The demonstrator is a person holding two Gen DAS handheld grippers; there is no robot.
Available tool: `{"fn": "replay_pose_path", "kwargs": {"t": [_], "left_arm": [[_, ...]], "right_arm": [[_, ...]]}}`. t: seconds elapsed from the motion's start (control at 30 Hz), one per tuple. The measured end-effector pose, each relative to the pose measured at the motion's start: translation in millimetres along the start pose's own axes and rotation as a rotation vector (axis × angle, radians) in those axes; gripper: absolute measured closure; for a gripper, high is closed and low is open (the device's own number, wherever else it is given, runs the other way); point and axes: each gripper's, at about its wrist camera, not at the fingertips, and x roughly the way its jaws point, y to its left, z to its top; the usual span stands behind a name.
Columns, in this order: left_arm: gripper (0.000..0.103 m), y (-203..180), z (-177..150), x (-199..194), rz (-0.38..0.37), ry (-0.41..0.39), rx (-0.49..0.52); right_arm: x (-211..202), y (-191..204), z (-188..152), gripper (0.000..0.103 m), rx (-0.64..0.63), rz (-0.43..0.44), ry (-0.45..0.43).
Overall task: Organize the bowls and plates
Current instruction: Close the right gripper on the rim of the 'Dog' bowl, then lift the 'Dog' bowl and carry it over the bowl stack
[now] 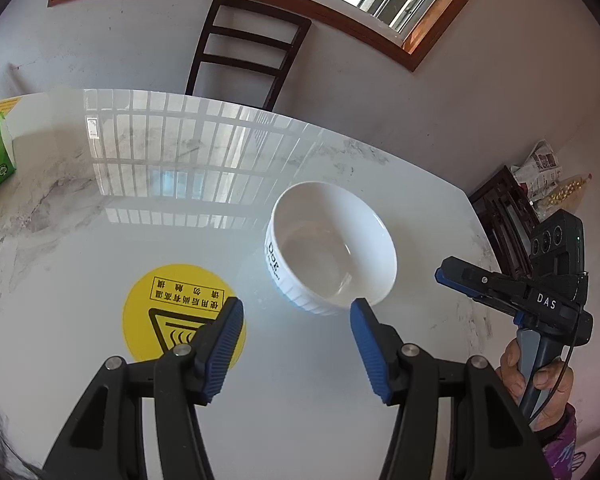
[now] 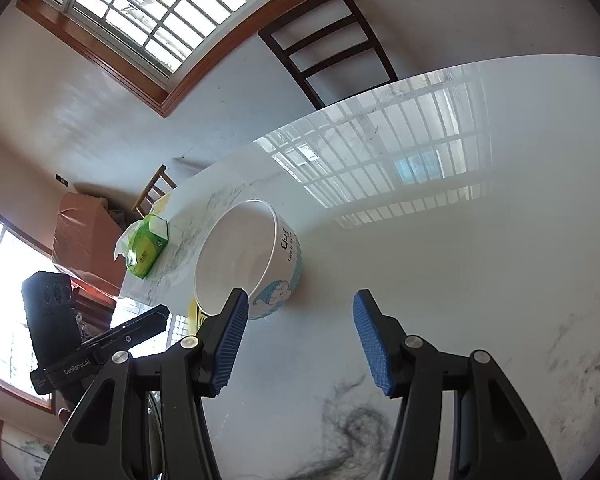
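Now, you work over a glossy marble table (image 1: 100, 208) whose far edge runs under the window; the surface looks slick, so expect anything nudged sideways to slide; near its right edge stands the white bowl (image 1: 332, 254), upright and empty, ribbed low on its wall, with a blue cartoon print on the side seen from the right wrist (image 2: 246, 258); it looks like glazed ceramic, so judge it stiff, fairly heavy, slippery and liable to chip; take it across the rim, one pad inside and one outside the wall; just beside it lies a yellow warning sticker (image 1: 160, 300); your left gripper (image 1: 296, 344) hangs released and bare before the bowl; your right gripper (image 2: 300, 344) likewise stands parted, grasping nothing.
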Motion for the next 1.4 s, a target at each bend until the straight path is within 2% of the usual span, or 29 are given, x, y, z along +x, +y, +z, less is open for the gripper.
{"fn": "replay_pose_path", "kwargs": {"t": [0.3,0.47,0.53,0.57,0.63,0.67,0.7,0.77,0.83,1.03,1.17,1.4], "left_arm": [[0.046,-10.5,20.2,37.4,0.041,0.027,0.023],[0.047,-4.9,19.6,54.9,0.077,0.045,-0.012],[0.063,0.1,16.5,60.4,0.067,0.056,-0.034],[0.073,2.6,15.4,62.8,0.051,0.060,-0.048],[0.076,5.9,14.2,64.4,0.048,0.056,-0.071],[0.078,4.8,13.6,63.2,0.061,0.048,-0.067],[0.081,2.1,12.9,62.8,0.083,0.045,-0.058],[0.085,-3.1,10.8,62.1,0.123,0.040,-0.036],[0.086,-6.0,6.4,60.9,0.130,0.050,-0.027],[0.086,-19.8,-9.2,34.0,0.126,0.050,-0.022],[0.086,-36.7,-23.0,4.4,0.141,0.031,-0.010],[0.086,-70.0,-66.1,-63.5,0.155,-0.032,0.044]], "right_arm": [[38.2,8.2,18.9,0.050,-0.007,-0.017,0.036],[51.1,8.0,26.2,0.051,0.001,-0.018,0.051],[56.0,9.6,24.2,0.060,0.001,-0.031,0.068],[60.0,10.4,23.5,0.070,-0.004,-0.047,0.084],[65.8,11.3,21.7,0.075,-0.003,-0.033,0.103],[67.1,12.1,20.5,0.083,-0.004,-0.026,0.111],[67.7,13.8,18.6,0.086,-0.006,-0.025,0.117],[66.2,18.4,15.9,0.087,-0.014,-0.050,0.119],[62.7,20.1,13.3,0.088,-0.015,-0.063,0.122],[38.7,17.7,-0.4,0.089,0.021,-0.012,0.127],[13.7,29.9,-19.0,0.090,0.008,-0.002,0.123],[-45.7,57.6,-58.5,0.090,-0.042,0.018,0.099]]}}
